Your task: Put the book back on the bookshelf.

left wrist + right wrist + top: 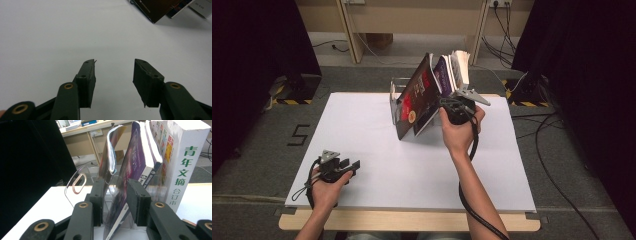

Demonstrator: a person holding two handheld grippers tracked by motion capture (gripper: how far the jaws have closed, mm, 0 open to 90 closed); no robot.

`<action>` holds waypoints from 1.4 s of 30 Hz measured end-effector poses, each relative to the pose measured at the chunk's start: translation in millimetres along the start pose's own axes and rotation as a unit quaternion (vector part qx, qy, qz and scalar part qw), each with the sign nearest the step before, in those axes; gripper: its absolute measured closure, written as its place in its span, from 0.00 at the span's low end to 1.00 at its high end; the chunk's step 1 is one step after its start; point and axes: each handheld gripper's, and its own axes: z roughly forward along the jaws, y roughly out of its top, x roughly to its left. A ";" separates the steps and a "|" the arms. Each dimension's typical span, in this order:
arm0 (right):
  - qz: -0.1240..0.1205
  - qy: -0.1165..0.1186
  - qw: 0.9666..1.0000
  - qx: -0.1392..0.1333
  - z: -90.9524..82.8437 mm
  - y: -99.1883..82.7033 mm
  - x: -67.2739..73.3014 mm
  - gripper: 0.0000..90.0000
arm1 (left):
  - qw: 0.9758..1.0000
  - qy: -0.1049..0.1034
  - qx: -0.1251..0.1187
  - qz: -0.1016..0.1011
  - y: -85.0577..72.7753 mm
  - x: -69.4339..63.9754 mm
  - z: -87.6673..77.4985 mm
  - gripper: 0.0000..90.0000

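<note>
The right tool is at the book rack, at about one o'clock on the white table. Its jaws stand half open around the lower edge of the purple book, which leans between the dark red-covered book and the thick white volume in the clear stand; whether the pads press on it I cannot tell. The left tool rests at about seven o'clock near the table's front edge, its jaws moderately wide with nothing between them.
</note>
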 end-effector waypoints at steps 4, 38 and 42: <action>-0.003 0.000 1.000 0.002 -1.4 -1.3 0.1 0.75 | 1.000 0.000 -0.002 0.000 0.2 0.1 -0.3 0.57; -0.022 0.003 1.000 0.022 -18.8 -18.1 -16.8 0.73 | 1.000 0.004 -0.001 -0.002 0.5 2.1 -0.8 0.56; -0.022 0.004 0.999 0.023 -20.6 -19.2 -19.1 0.73 | 1.000 0.005 -0.001 -0.003 0.9 2.9 -1.0 0.56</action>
